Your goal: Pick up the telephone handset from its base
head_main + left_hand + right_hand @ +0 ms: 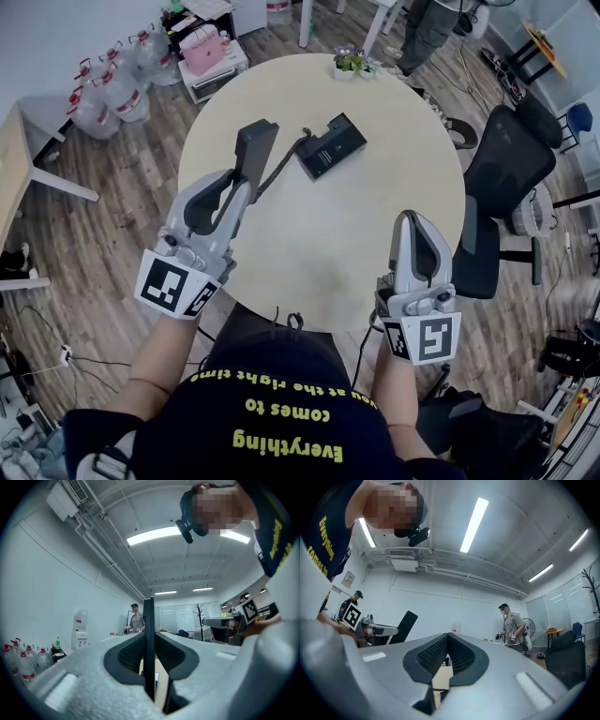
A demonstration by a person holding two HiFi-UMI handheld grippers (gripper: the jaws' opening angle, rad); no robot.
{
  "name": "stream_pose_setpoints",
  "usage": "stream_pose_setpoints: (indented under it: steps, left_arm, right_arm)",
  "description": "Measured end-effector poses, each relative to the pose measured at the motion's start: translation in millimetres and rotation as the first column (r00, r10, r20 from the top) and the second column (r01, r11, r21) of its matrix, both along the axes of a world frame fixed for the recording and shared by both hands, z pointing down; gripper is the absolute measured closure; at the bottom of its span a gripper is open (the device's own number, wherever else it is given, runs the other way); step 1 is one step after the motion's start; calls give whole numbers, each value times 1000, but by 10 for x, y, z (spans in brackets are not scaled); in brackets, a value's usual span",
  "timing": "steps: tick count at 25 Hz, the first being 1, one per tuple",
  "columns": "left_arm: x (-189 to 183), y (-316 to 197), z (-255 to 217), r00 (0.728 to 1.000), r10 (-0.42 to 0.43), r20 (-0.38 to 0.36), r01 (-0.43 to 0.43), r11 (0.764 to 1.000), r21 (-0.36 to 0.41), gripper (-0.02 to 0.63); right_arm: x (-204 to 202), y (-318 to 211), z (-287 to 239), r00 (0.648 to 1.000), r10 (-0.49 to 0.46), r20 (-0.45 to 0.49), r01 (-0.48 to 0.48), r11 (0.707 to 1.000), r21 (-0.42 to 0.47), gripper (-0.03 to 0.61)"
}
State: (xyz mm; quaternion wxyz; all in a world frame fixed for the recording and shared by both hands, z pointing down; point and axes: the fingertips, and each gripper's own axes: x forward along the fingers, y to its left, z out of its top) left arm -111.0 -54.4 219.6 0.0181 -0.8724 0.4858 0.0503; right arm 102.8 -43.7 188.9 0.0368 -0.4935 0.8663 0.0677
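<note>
Handset [255,148] is sitting clamped in the left gripper [242,186], at nine o'clock of the base [331,145]. Lifting gently should avoid tugging the cord [284,161]. The right gripper [412,220] is idling closed and empty.

Head view: even, diffuse overhead light, medium bright, cool blue-grey cast. Worktop [375,234] uniformly lit with no hot spots and only faint, soft-edged shadows on it. Frame is sharp, with mild wide-angle bending toward the edges.

Both gripper views: heavy fisheye, black corners, straight lines bowed. Ceiling light strips [154,535] are blown out in the left gripper view. The ceiling strip [473,524] in the right gripper view is clipped too. Far windows [180,618] bright and washed. Near shells of the left gripper [149,637] and right gripper [448,637] look soft and grainy; the room behind is sharper.
</note>
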Motion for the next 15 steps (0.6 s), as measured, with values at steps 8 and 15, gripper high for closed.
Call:
stream_pose_setpoints:
  steps: [8, 15]
  left_arm:
    - [11, 65, 62, 1000, 5, 7, -5, 1000, -16, 543]
    - [35, 58, 132, 1000, 8, 11, -8, 999, -35, 541]
  right_arm:
    - [16, 40, 16, 1000, 11, 19, -11, 1000, 4, 568]
    - [61, 39, 58, 999, 30, 24, -30, 1000, 0, 568]
